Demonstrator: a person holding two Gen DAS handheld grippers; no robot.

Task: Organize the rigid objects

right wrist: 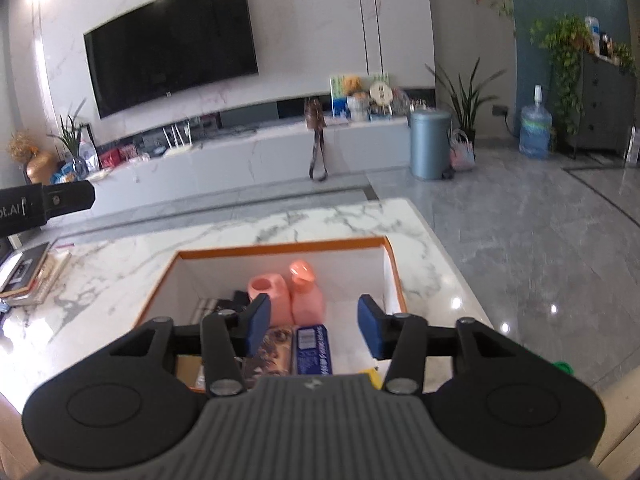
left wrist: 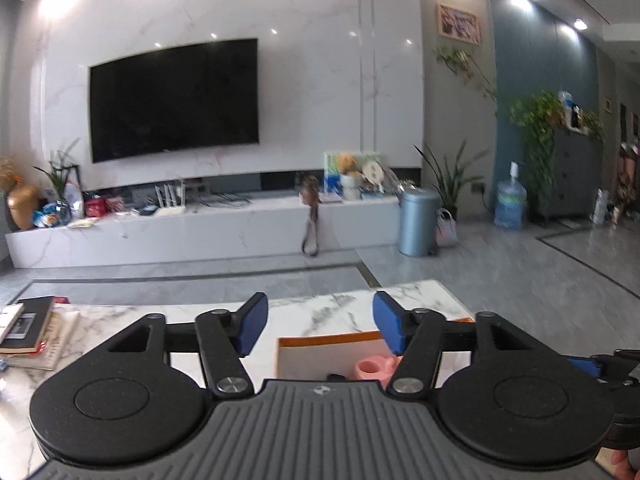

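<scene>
Right wrist view: both empty hand-held grippers (right wrist: 313, 326) (left wrist: 320, 326) gape over a marble table (right wrist: 280, 222) facing a wall television (right wrist: 170, 44).

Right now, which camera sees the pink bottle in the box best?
The right wrist view. There the pink bottle stands in full sight inside the orange-rimmed box, beside a pink cup. The left wrist view shows only the box's far rim and the top of one pink thing; the tool hides the rest.

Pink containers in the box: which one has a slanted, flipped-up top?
The pink bottle on the right, beside the blue packet's end; the pink cup to its left has a plain round mouth.
</scene>
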